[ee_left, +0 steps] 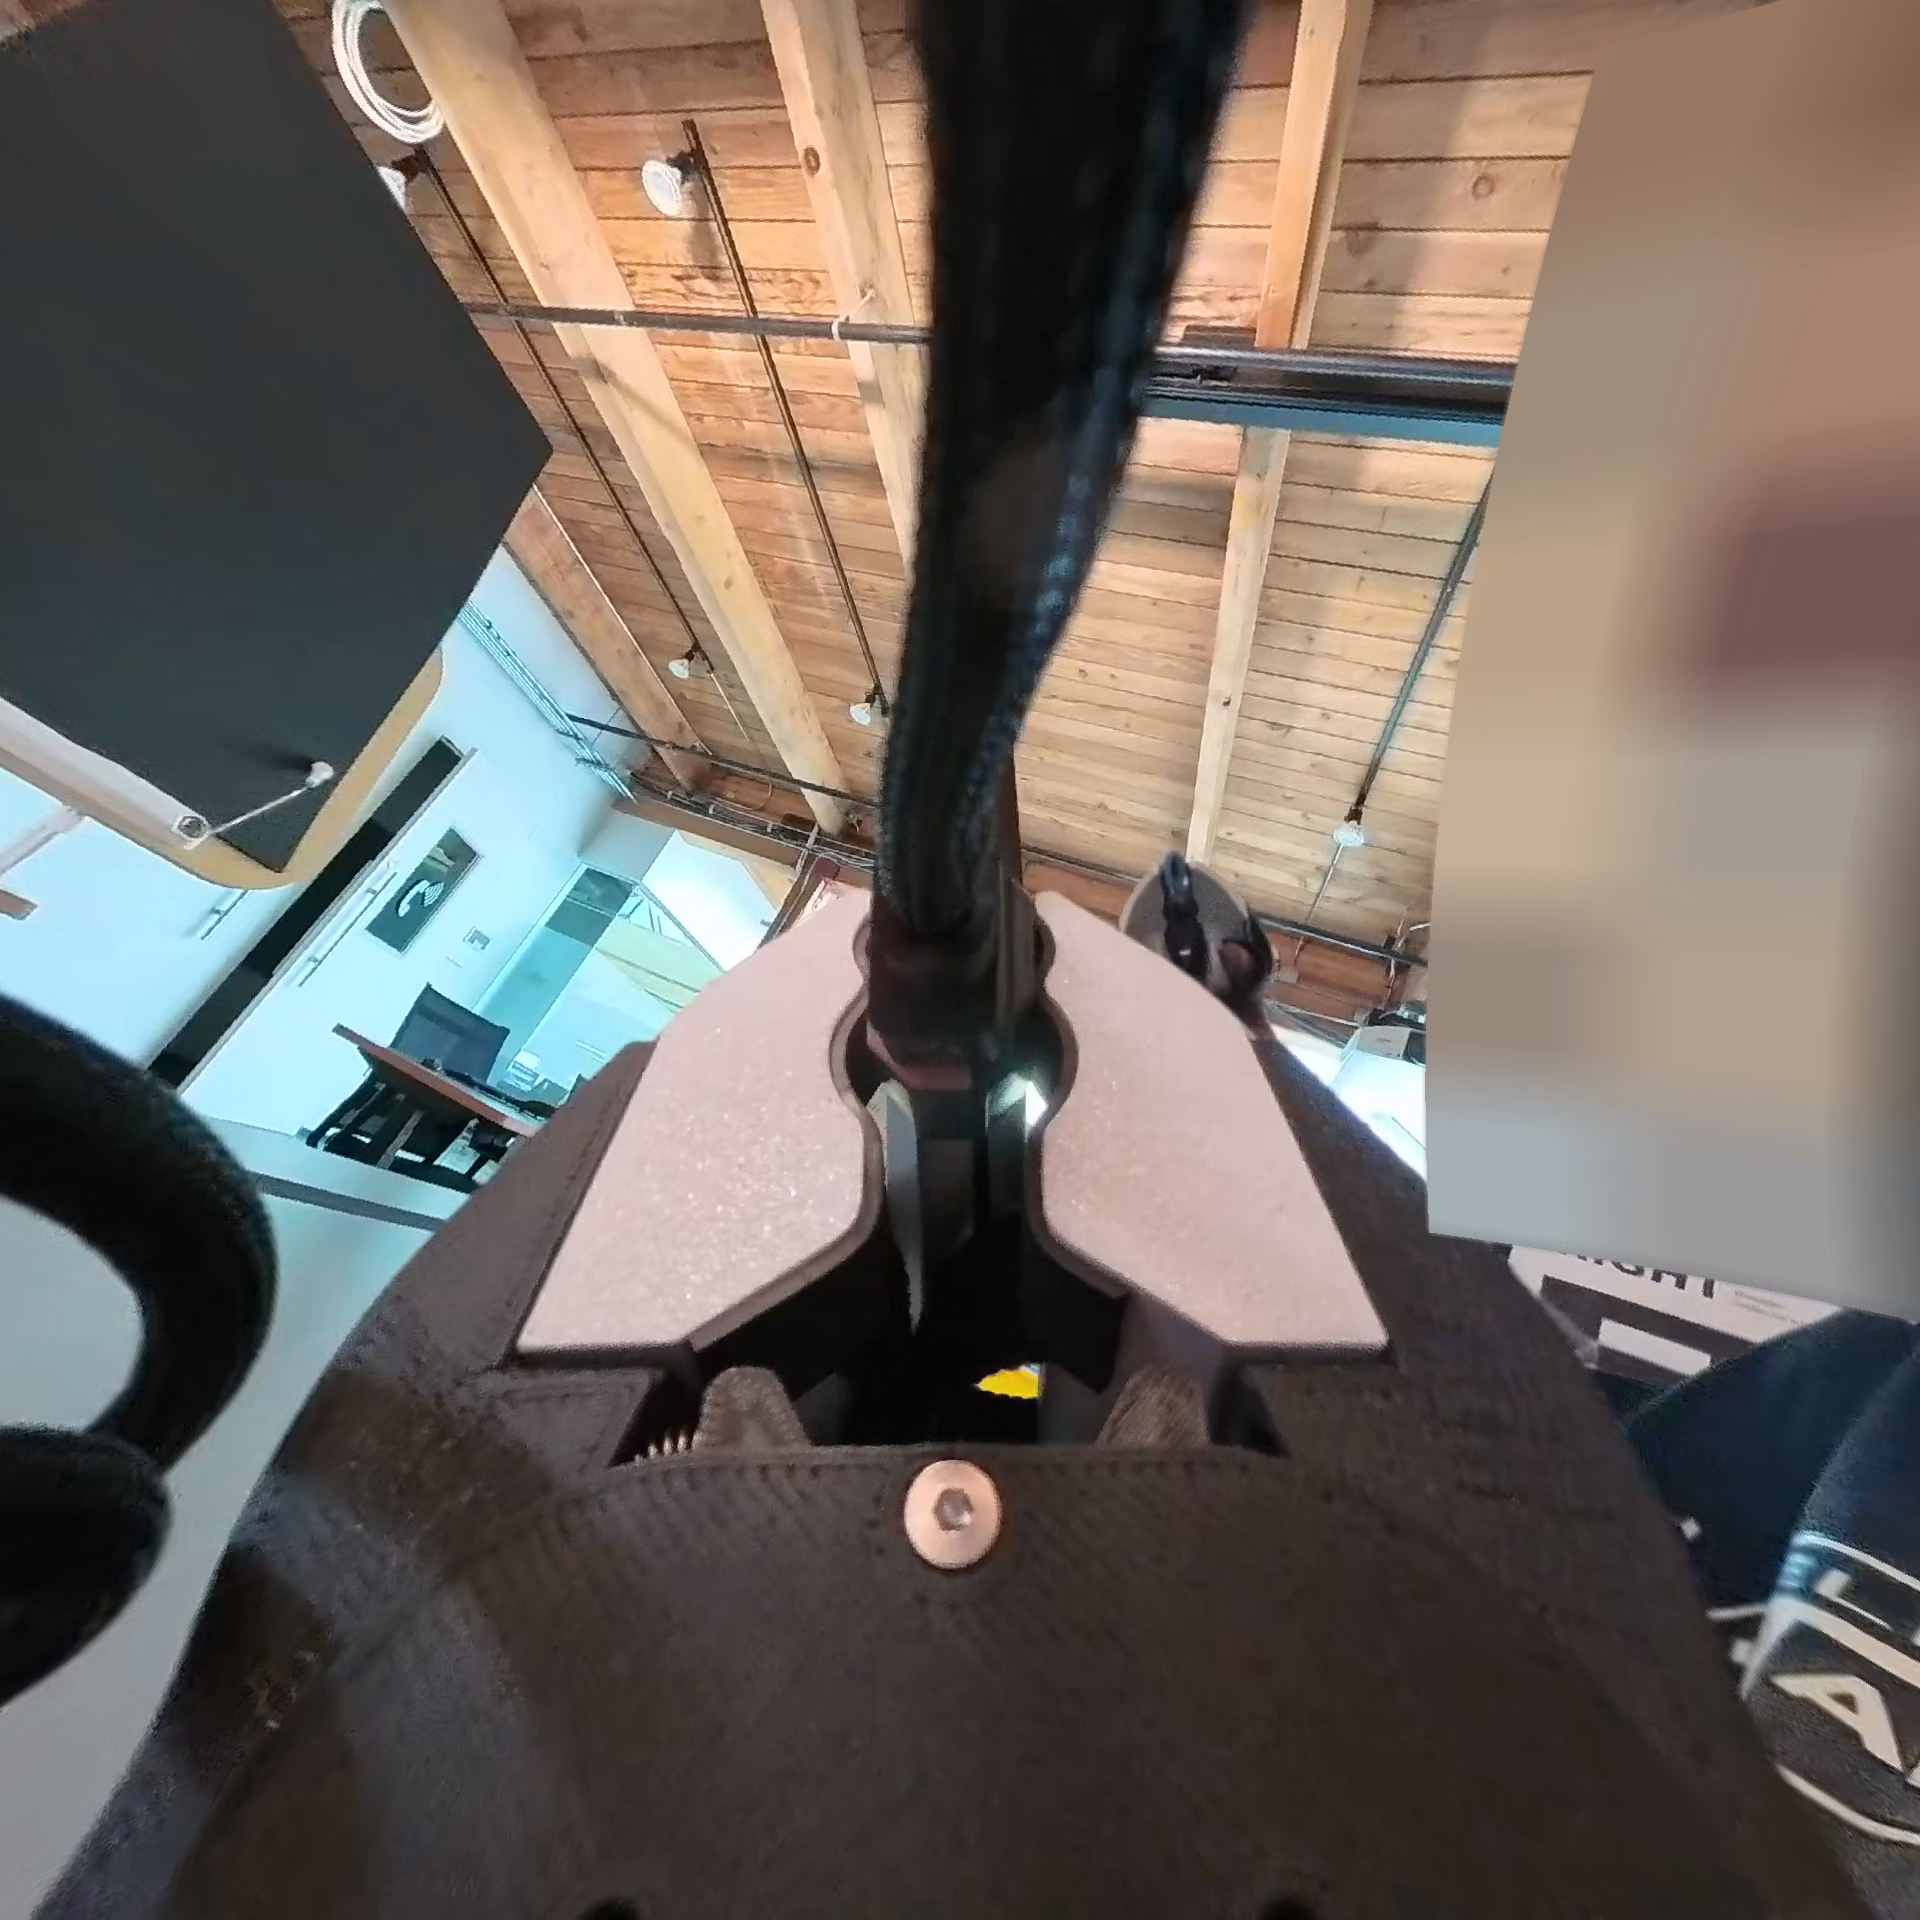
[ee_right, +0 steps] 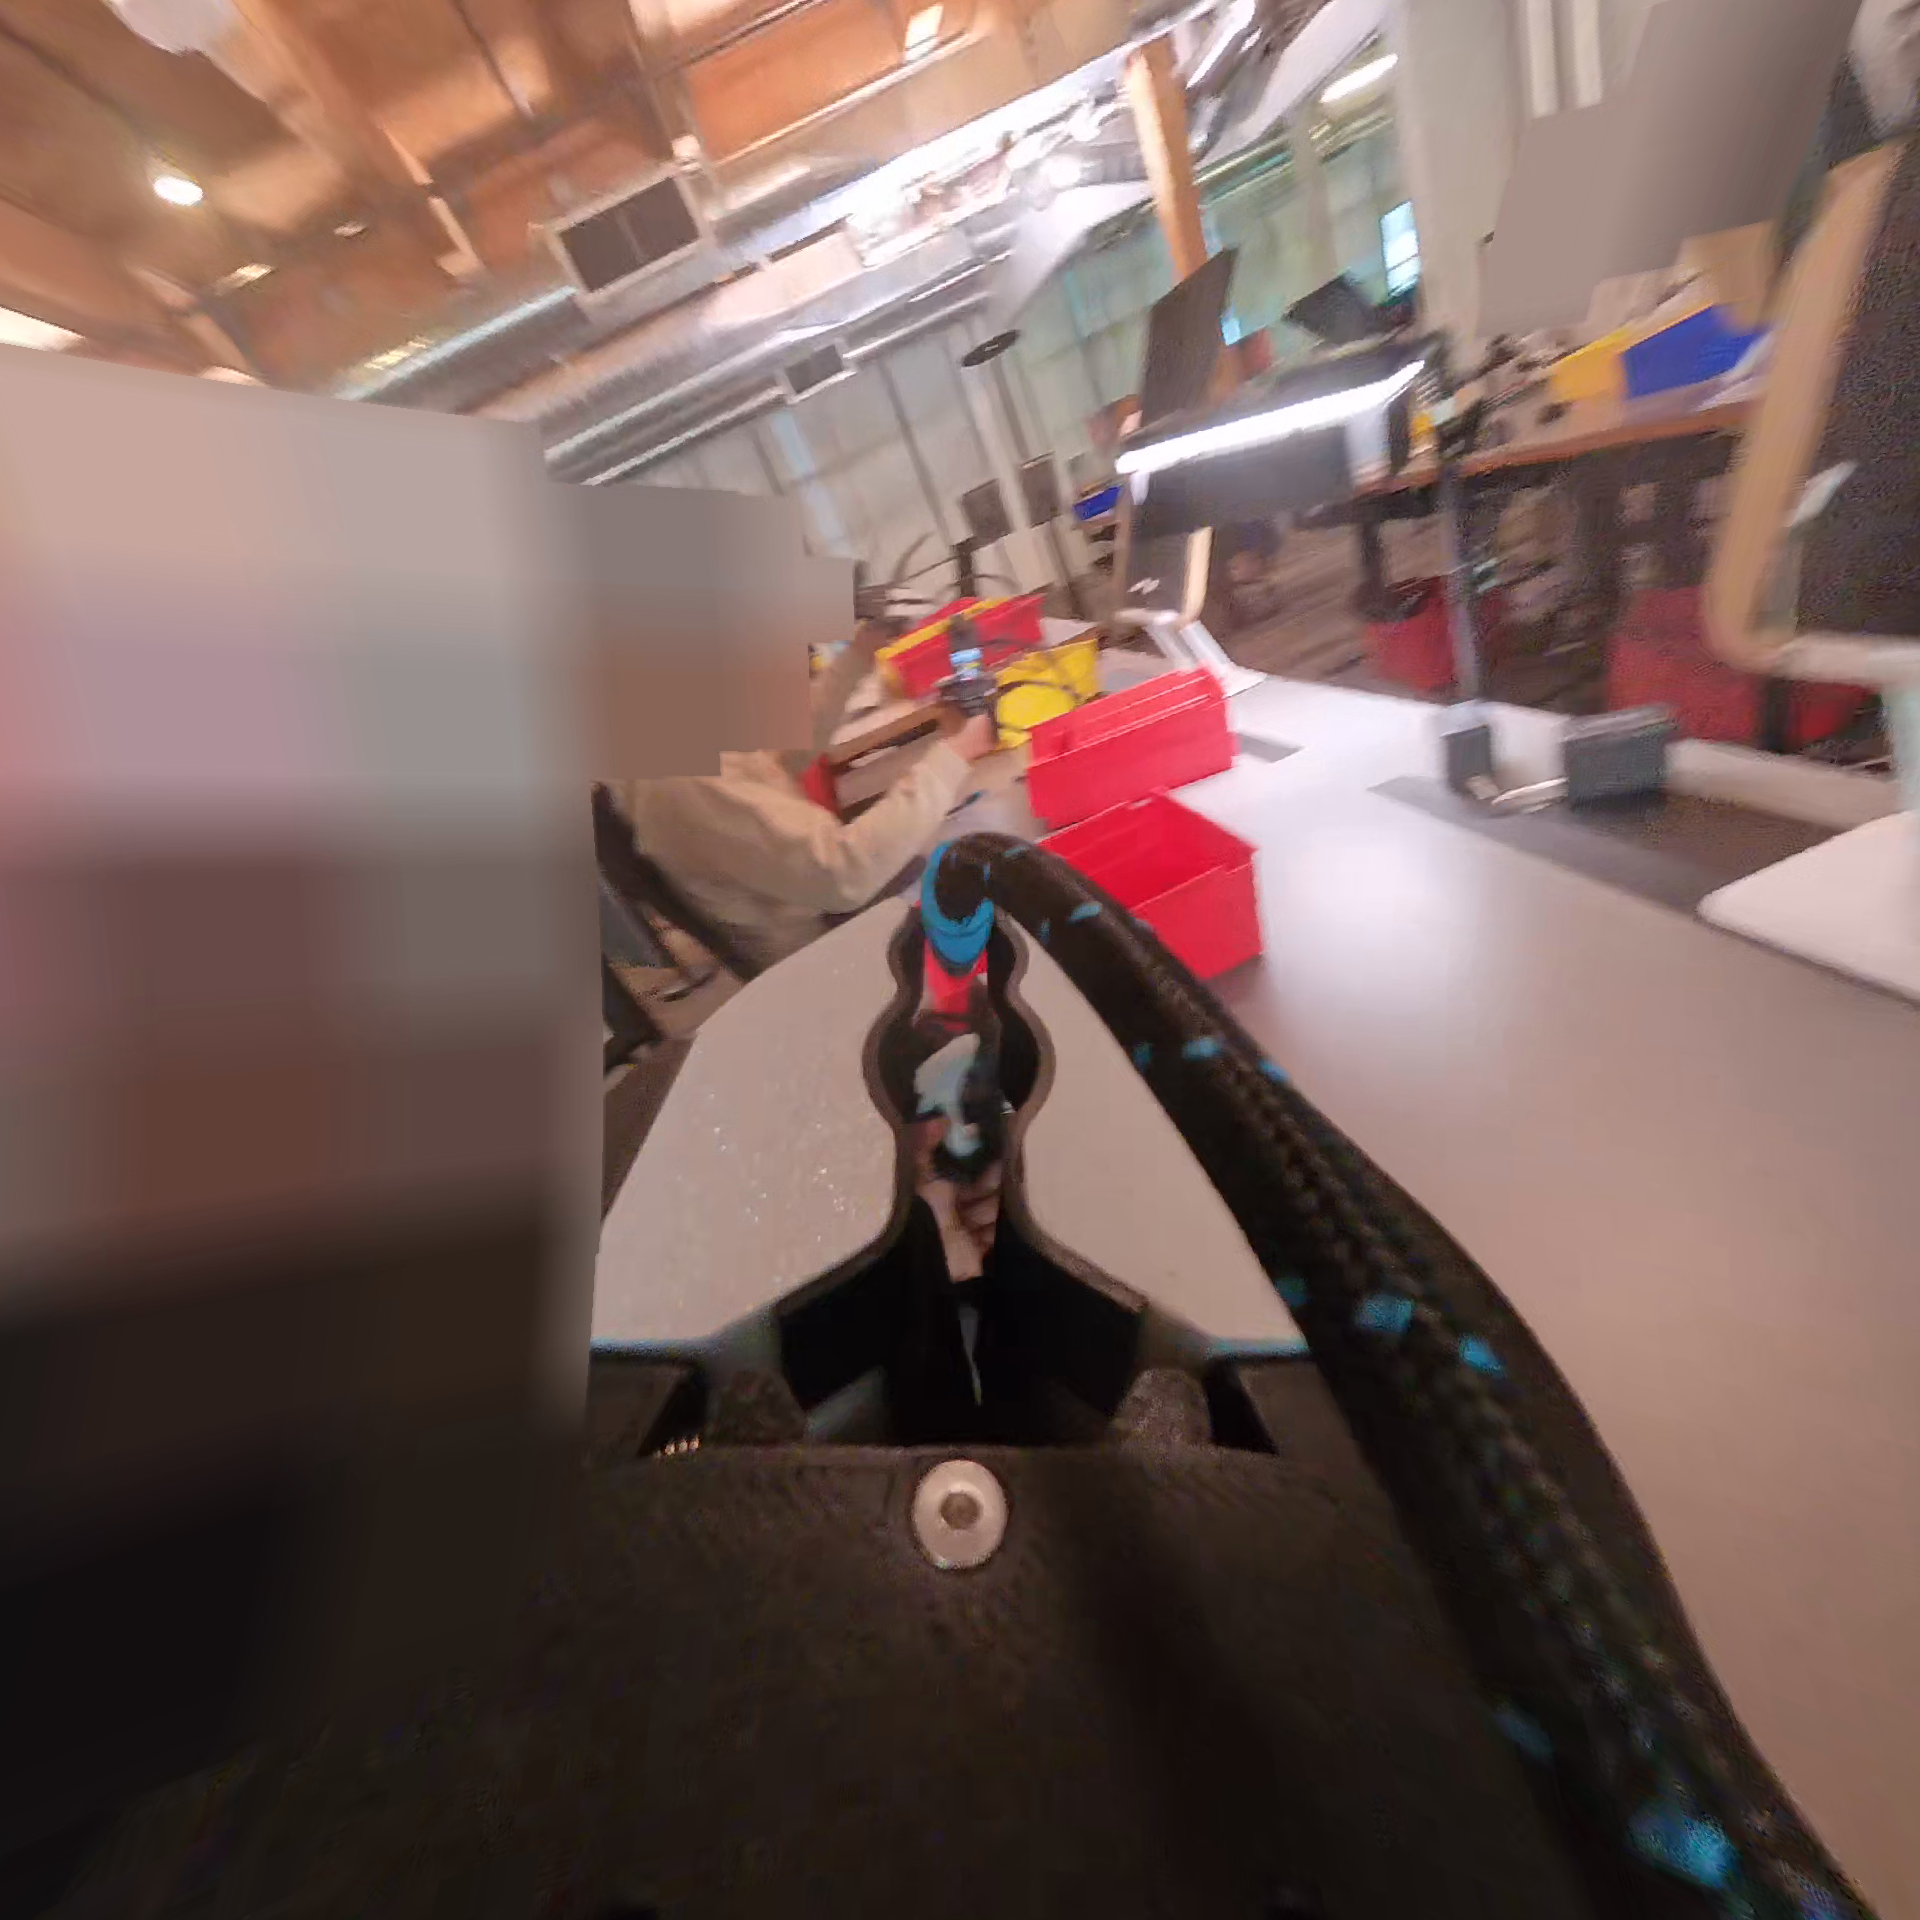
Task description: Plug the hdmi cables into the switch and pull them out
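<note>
My left gripper (ee_left: 951, 997) points up at the ceiling and is shut on the plug end of a black braided HDMI cable (ee_left: 997, 582), which rises out of the jaws toward the top of the view. My right gripper (ee_right: 961, 987) is shut on the blue and red plug end (ee_right: 956, 914) of a black cable with blue flecks (ee_right: 1351, 1226), which loops over and back down past the right finger. The right gripper is held above a grey table (ee_right: 1507, 1091). The switch is not in view.
Red bins (ee_right: 1153, 862) stand on the table ahead of the right gripper, with a yellow bin (ee_right: 1039, 686) farther back. A person in a beige sleeve (ee_right: 790, 831) sits at the table's left. A black panel (ee_left: 208, 395) hangs at the left view's upper left.
</note>
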A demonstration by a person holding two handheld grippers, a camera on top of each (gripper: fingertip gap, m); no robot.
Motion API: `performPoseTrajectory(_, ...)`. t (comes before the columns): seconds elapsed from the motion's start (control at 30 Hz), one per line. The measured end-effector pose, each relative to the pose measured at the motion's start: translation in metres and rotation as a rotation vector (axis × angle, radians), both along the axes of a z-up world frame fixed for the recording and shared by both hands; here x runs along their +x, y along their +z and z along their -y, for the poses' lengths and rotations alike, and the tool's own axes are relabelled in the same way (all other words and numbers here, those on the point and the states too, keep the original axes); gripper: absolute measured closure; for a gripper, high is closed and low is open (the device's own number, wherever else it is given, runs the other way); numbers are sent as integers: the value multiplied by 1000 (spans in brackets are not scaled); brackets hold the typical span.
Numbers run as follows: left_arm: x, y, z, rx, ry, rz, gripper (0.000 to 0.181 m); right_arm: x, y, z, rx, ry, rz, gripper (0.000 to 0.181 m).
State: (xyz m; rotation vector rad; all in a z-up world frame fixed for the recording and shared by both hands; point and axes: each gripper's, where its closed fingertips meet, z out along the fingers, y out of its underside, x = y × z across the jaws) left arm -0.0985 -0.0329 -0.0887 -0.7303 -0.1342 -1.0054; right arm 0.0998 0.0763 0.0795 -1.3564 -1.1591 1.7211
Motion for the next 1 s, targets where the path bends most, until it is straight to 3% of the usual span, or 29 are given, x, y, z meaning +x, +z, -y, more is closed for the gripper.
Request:
performPoseTrajectory(0.03, -1, 0, 1, 5, 0, 5, 159, 8, 9, -11, 27, -44, 4, 168)
performPoseTrajectory(0.13, -1, 0, 1, -1, 2, 4, 159, 32, 20, -41, 65, -107, 41, 168)
performPoseTrajectory(0.23, -1, -1, 0, -4, 3, 2, 159, 55, 11, -69, 99, -124, 105, 169)
performPoseTrajectory(0.4, -2, -2, -2, -17, 13, 3, 159, 79, -30, -103, 158, -153, 132, 168)
performPoseTrajectory(0.5, -2, -3, -3, -21, 14, -1, 159, 87, -56, -115, 127, -115, 95, 168)
performPoseTrajectory(0.57, -2, -3, -3, -25, 16, 0, 159, 92, -76, -130, 67, -166, 93, 169)
performPoseTrajectory(0.67, -2, -3, -4, -27, 17, 0, 159, 96, -124, -139, -40, -202, 179, 169)
performPoseTrajectory(0.83, -1, -4, -5, -35, 12, -4, 158, 121, -248, -140, -112, -299, 674, 169)
performPoseTrajectory(1.0, 0, -5, -6, -43, 13, -8, 159, 147, -312, -127, -128, -244, 1030, 169)
